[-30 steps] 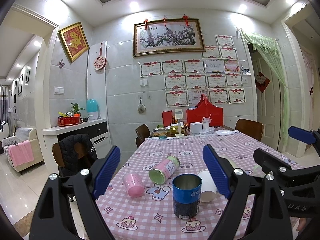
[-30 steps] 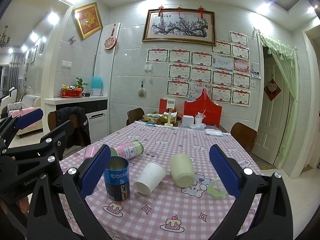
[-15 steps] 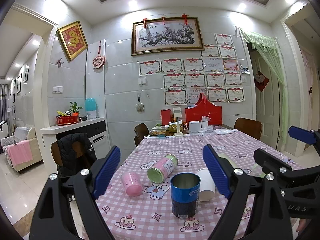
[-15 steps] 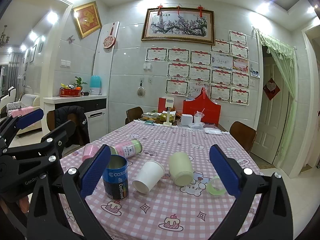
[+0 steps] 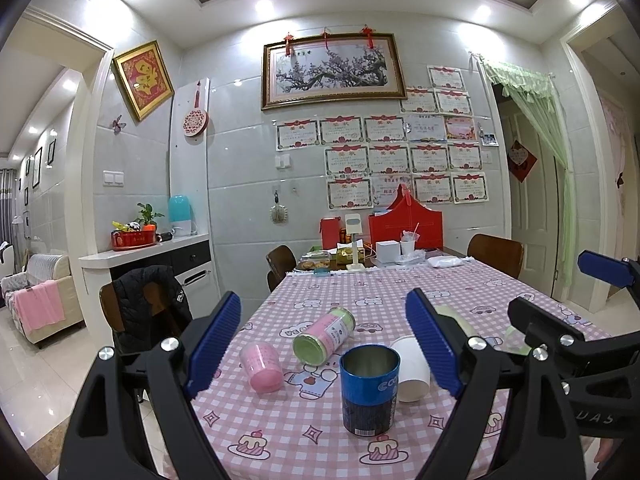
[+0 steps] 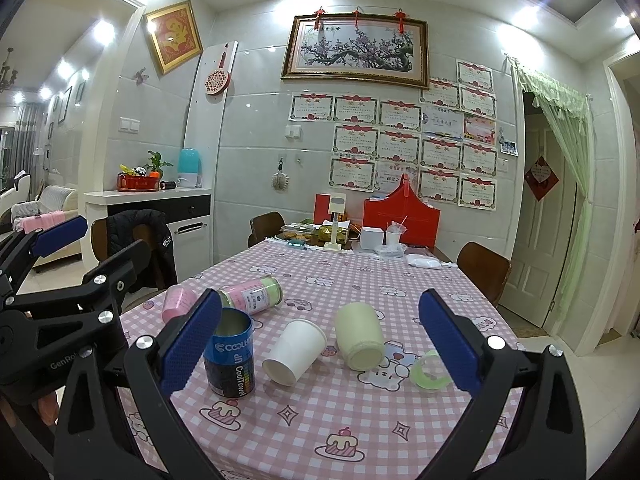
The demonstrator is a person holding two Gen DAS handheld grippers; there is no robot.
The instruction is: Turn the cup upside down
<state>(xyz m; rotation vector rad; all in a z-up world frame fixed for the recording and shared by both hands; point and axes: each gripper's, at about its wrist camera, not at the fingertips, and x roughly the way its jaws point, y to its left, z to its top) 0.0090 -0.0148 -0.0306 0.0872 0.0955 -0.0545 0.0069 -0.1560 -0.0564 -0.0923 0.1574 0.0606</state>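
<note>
A blue and black metal cup stands upright, mouth up, on the pink checked tablecloth. A white paper cup lies on its side beside it. A cream cup, a pink cup and a pink and green can also lie on their sides. My left gripper is open and empty, above the table's near edge. My right gripper is open and empty, to its right.
A green tape roll lies at the right of the table. Red boxes, food containers and a white box stand at the far end. Brown chairs ring the table; one holds a black jacket.
Both grippers have tilted or drifted slightly, so the table sits a little lower in view. The cups have not moved. Both grippers stay open.
</note>
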